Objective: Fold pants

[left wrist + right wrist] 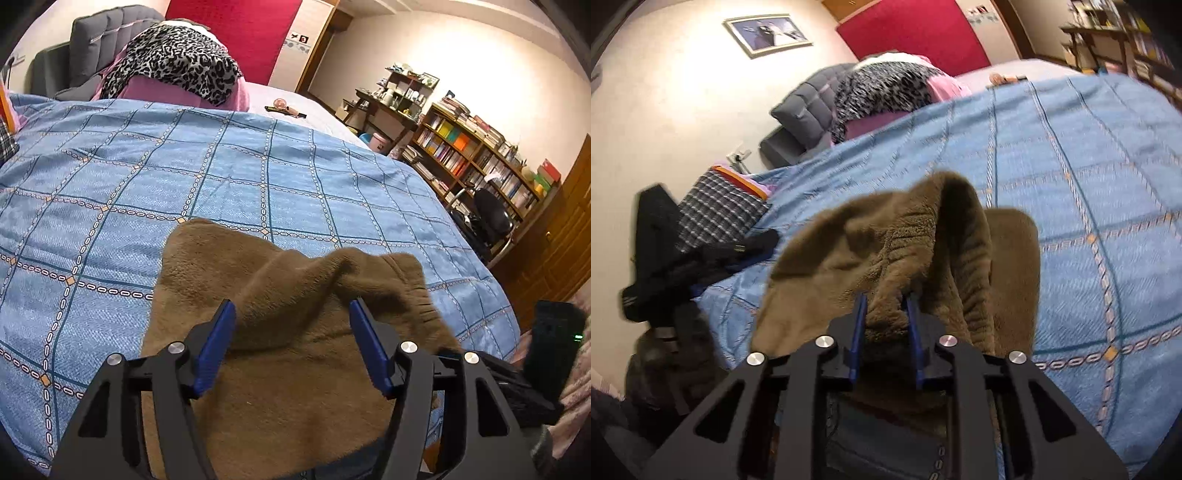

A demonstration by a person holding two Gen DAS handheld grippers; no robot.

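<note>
The brown fleece pants (280,332) lie on the blue checked bedspread (147,184), at its near edge, partly folded, with a raised ridge of cloth running across them.

The left gripper (291,343) hangs over the pants with its blue fingers (216,347) spread wide; cloth sits between them, but nothing is pinched. Beyond the pants, further up the bedspread, a leopard-print blanket (177,62) is heaped at the head of the bed.

The right gripper (886,332) has its fingers drawn close on a bunched fold of the pants, lifting it off the bedspread so the cloth drapes on both sides. This view is blurred, so how firm the pinch is I can only guess. Left of the pants here lie a plaid cloth (716,210) and some dark clothes (665,266).

To do this fold well, the left gripper should pin or take the flat layer while the right carries its fold across, keeping edges matched, then lower it before letting go, so the ridge smooths out.
</note>
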